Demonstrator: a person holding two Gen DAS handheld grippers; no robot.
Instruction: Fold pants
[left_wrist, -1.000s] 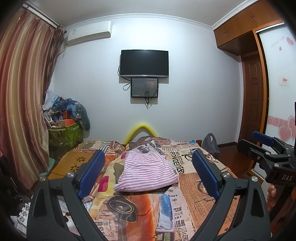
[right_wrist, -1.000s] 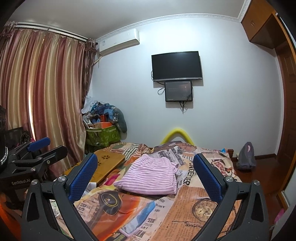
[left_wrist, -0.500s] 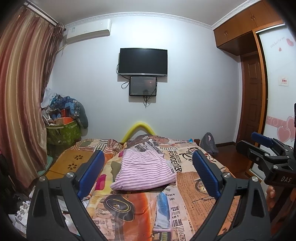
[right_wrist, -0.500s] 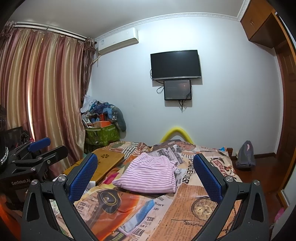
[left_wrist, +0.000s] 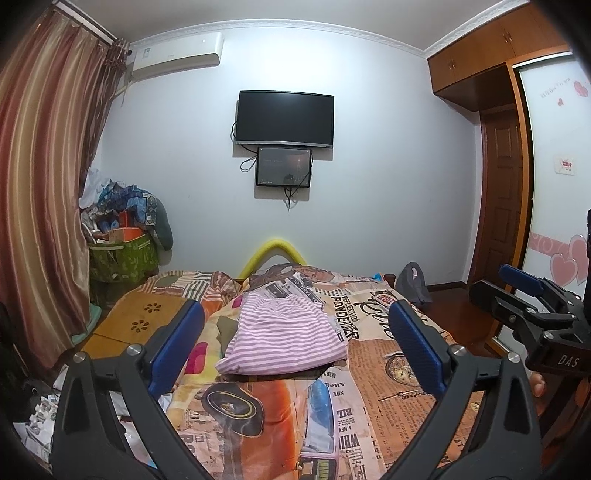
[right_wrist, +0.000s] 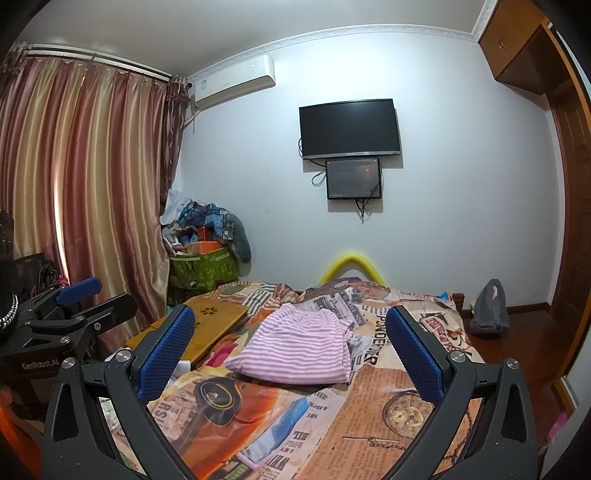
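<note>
Pink-and-white striped pants (left_wrist: 284, 334) lie folded into a flat rectangle in the middle of the bed (left_wrist: 388, 398), which has a newspaper-print cover. The same pants (right_wrist: 299, 345) show in the right wrist view. My left gripper (left_wrist: 295, 347) is held above the near end of the bed, well short of the pants, open with nothing between its blue pads (left_wrist: 177, 343). My right gripper (right_wrist: 290, 349) hangs open and empty at about the same distance. Each gripper appears at the edge of the other's view: the right gripper (left_wrist: 532, 299), the left gripper (right_wrist: 74, 306).
A wooden lap tray (left_wrist: 144, 321) lies on the bed's left side. A green bin piled with clothes (left_wrist: 122, 251) stands by the curtain (left_wrist: 40, 192). A grey bag (left_wrist: 413, 282) sits on the floor right of the bed, near a wardrobe and door (left_wrist: 502, 192).
Both views have shifted only slightly; the pants sit a touch lower and nearer in frame. Both grippers stay open and empty.
</note>
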